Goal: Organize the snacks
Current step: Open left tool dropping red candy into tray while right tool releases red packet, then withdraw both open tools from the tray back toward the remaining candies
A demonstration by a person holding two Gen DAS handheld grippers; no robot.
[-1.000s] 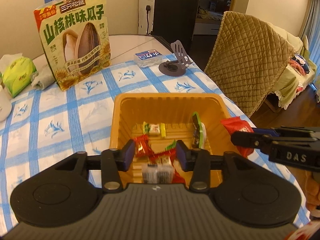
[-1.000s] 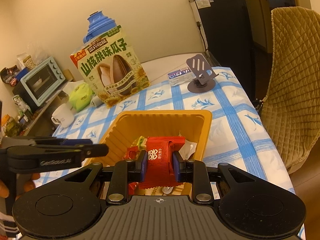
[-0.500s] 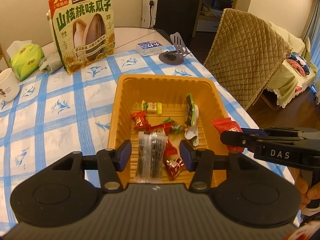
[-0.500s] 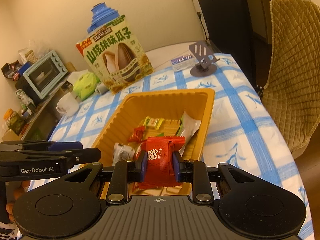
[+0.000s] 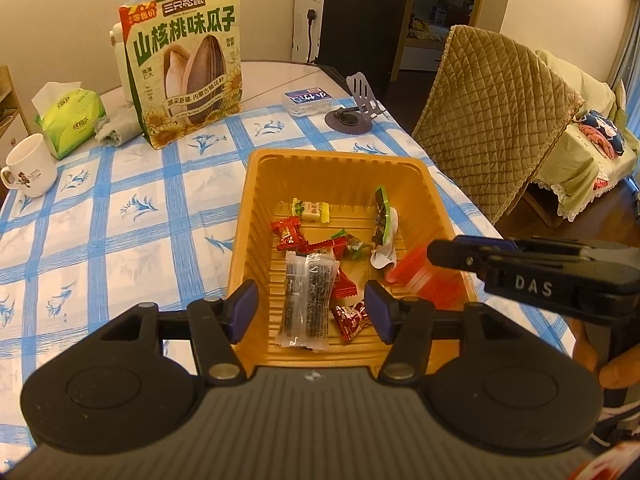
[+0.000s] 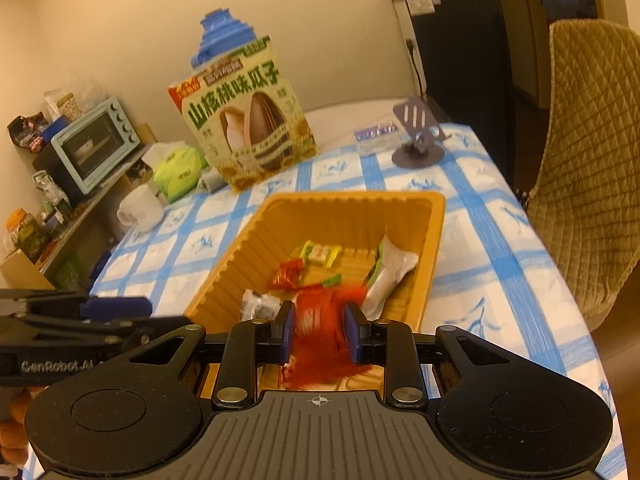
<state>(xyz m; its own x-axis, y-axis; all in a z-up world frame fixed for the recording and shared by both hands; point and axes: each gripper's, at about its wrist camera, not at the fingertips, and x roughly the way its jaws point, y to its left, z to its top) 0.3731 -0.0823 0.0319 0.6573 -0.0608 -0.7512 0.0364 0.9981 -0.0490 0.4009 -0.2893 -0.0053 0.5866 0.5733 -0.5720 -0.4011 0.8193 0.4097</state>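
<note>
An orange tray sits on the blue-checked tablecloth and holds several wrapped snacks, among them a clear black-seed packet and red candies. My left gripper is open and empty above the tray's near end. My right gripper hangs over the tray; its jaws have parted and a red snack packet is blurred between them, falling. That packet shows blurred at the tray's right wall below the right gripper's fingers.
A large sunflower-seed bag stands at the back, with a tissue pack, a white mug, a phone stand and a small box. A quilted chair is right of the table. A toaster oven is left.
My right gripper has moved over the tray's near right side and parted its jaws; the red packet is dropping out. My left gripper has pulled back a little, still open.
</note>
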